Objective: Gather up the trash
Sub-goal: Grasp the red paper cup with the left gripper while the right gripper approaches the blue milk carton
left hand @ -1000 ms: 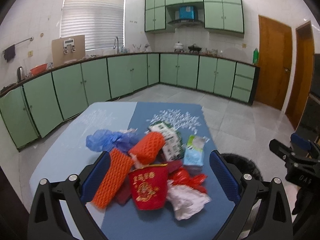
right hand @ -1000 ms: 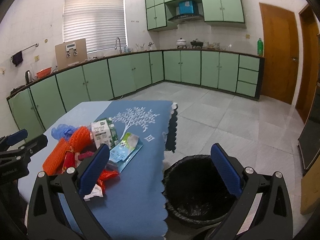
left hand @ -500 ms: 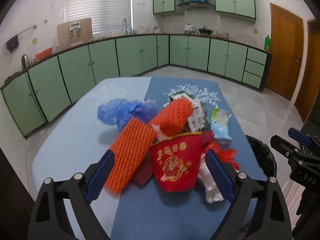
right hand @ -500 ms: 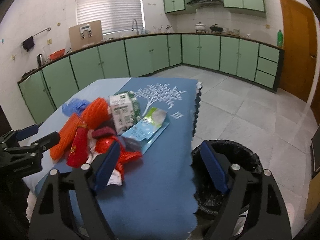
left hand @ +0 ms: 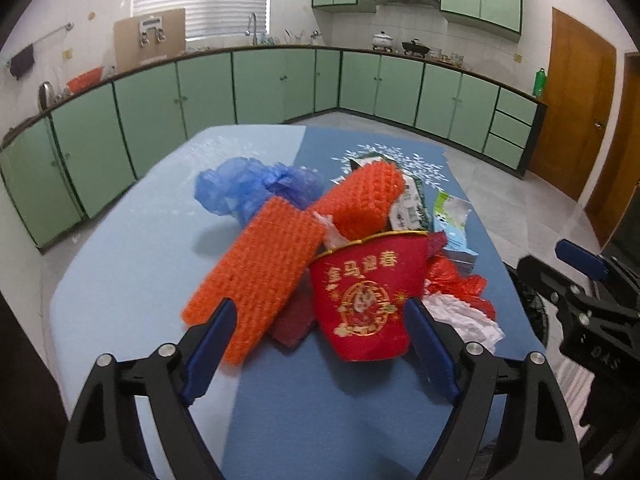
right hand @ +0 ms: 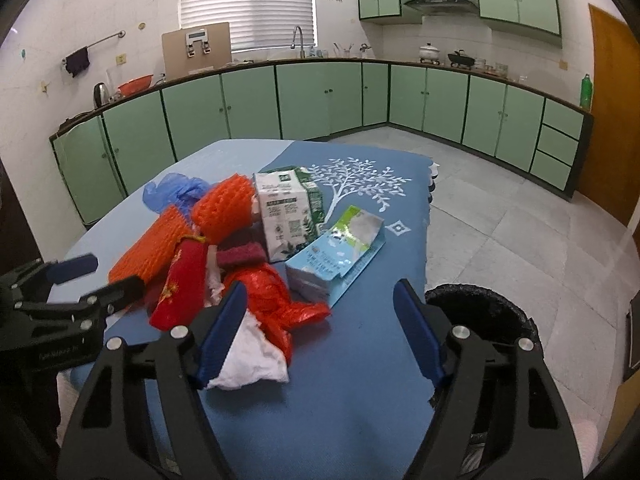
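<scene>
Left wrist view: the left gripper (left hand: 320,344) hangs spread before the red paper cup with gold print (left hand: 366,296) in the heaped trash on the blue tablecloth (left hand: 320,408), probably the first pick. The right gripper (right hand: 320,332), also spread, waits near the black-lined bin (right hand: 488,312). Next: straddle the cup and squeeze.

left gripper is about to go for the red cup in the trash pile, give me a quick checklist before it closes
1. Left gripper open, empty: ok.
2. Red cup between the fingers: ok.
3. Orange foam net beside the left finger, could get pinched too: not ok.
4. Right gripper open, apart from the cup: ok.
5. Trash bin open beside the table: ok.
6. Cup contents: cannot tell.
</scene>
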The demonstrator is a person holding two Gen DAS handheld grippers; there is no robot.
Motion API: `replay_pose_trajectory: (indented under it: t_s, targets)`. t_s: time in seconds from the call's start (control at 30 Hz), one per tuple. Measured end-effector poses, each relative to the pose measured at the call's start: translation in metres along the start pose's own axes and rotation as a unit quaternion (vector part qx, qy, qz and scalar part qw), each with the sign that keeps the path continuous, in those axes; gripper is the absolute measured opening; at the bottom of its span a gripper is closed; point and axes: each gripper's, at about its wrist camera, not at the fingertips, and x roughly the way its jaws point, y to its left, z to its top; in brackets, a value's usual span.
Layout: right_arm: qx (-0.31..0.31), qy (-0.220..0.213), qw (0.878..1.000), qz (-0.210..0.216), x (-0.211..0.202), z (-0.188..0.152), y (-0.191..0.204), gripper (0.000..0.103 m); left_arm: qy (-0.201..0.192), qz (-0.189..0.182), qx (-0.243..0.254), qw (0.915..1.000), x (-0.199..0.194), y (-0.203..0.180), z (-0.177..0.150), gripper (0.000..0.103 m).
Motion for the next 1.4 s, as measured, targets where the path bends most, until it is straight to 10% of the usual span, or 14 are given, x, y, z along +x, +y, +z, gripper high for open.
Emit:
replay_pose_trajectory:
  t_s: [0.6,1.0,1.4]
  targets:
    - [0.009,0.025,1.0,-0.014,0.026,-0.006,-0.018,0.074,0.068,-0.058,-0.015,0.9959,0.065,-0.009,0.005,0.09]
    - [0.007,0.026,0.999,-0.018,0.031,-0.005,-0.019,0.074,0.018,-0.082,-0.005,0.9964,0.046,-0.011,0.012,0.051]
    - [0.003,0.02,1.0,-0.017,0.029,-0.002,-0.017,0.075,0.013,-0.019,-0.022,0.9995,0.048,0.003,0.007,0.05]
